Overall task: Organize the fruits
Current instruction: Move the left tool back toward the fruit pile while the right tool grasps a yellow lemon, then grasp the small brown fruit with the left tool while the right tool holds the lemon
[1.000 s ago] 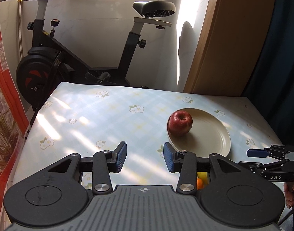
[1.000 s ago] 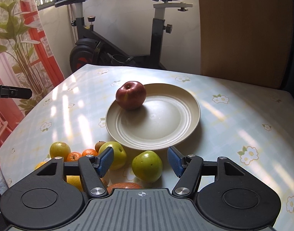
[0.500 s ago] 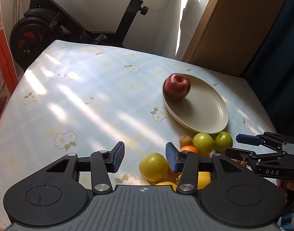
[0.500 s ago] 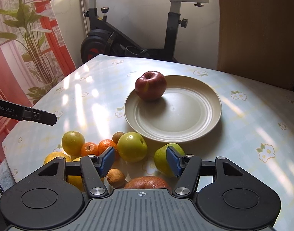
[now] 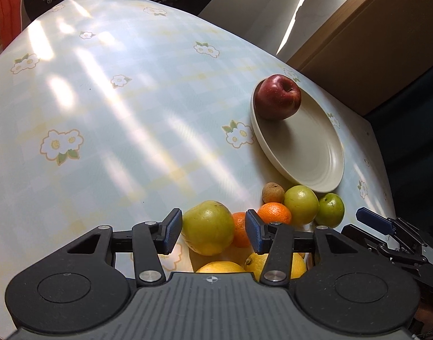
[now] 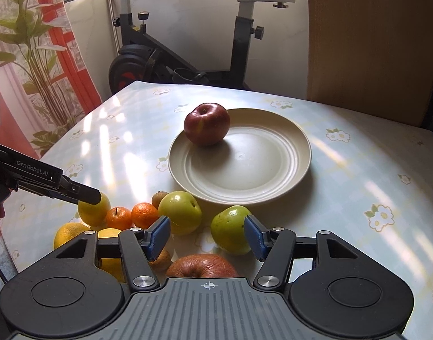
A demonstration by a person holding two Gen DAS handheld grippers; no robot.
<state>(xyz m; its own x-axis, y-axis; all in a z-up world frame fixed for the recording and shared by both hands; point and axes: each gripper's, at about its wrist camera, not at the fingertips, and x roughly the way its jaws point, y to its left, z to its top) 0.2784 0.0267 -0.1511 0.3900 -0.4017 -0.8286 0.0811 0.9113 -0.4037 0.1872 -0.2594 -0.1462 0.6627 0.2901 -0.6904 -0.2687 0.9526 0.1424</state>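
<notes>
A red apple (image 5: pixel 278 97) (image 6: pixel 207 123) sits at the far left rim of a cream plate (image 5: pixel 310 153) (image 6: pixel 244 175). Near the plate's front edge lies a pile of fruit: green apples (image 6: pixel 182 212), oranges (image 6: pixel 144 215), yellow citrus (image 6: pixel 66 233), a small brown fruit (image 5: pixel 273 193) and a wrinkled red apple (image 6: pixel 202 266). My left gripper (image 5: pixel 213 233) is open, its jaws either side of a yellow-green fruit (image 5: pixel 209 228). My right gripper (image 6: pixel 206 238) is open above the pile, its right pad beside a green apple (image 6: pixel 230 229).
The table (image 5: pixel 117 130) has a pale blue floral cloth. An exercise bike (image 6: pixel 171 56) stands behind it, a plant (image 6: pixel 38 56) and red curtain at the left, a wooden panel (image 6: pixel 366 42) at the back right.
The left gripper has tilted down and come in over the fruit pile, its jaws now around the yellow-green fruit. The right gripper has drawn back slightly and stays open.
</notes>
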